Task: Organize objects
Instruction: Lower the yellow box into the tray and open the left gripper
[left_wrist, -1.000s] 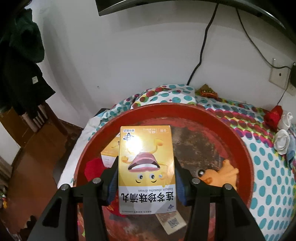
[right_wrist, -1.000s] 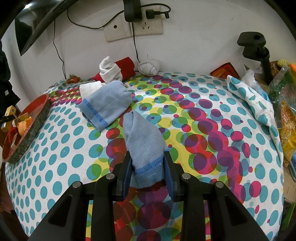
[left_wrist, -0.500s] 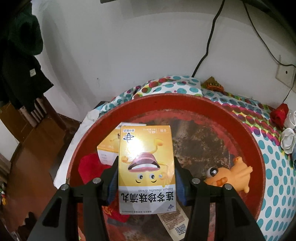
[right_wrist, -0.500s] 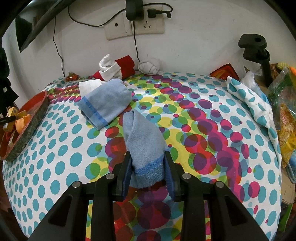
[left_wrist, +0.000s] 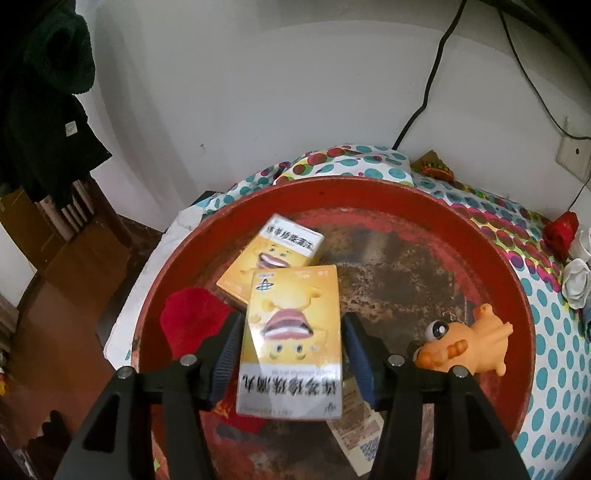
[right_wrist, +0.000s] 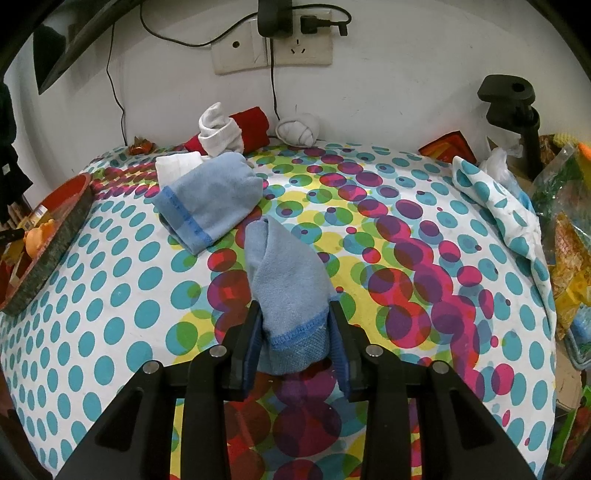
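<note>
Right wrist view showed a polka-dot cloth (right_wrist: 122, 295) against a white wall (right_wrist: 406, 74). Two blue socks lay there; the right gripper (right_wrist: 295, 328) pinched one blue sock (right_wrist: 290, 280). Two yellow boxes sat over the red tray (left_wrist: 491, 266); the left gripper (left_wrist: 291, 350) flanked the nearer yellow box (left_wrist: 291, 332), grip unclear.

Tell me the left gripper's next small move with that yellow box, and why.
Probably back straight out. The left gripper looks open, gaps beside the yellow box, which seems to rest in the red tray overlapping the second box.
</note>
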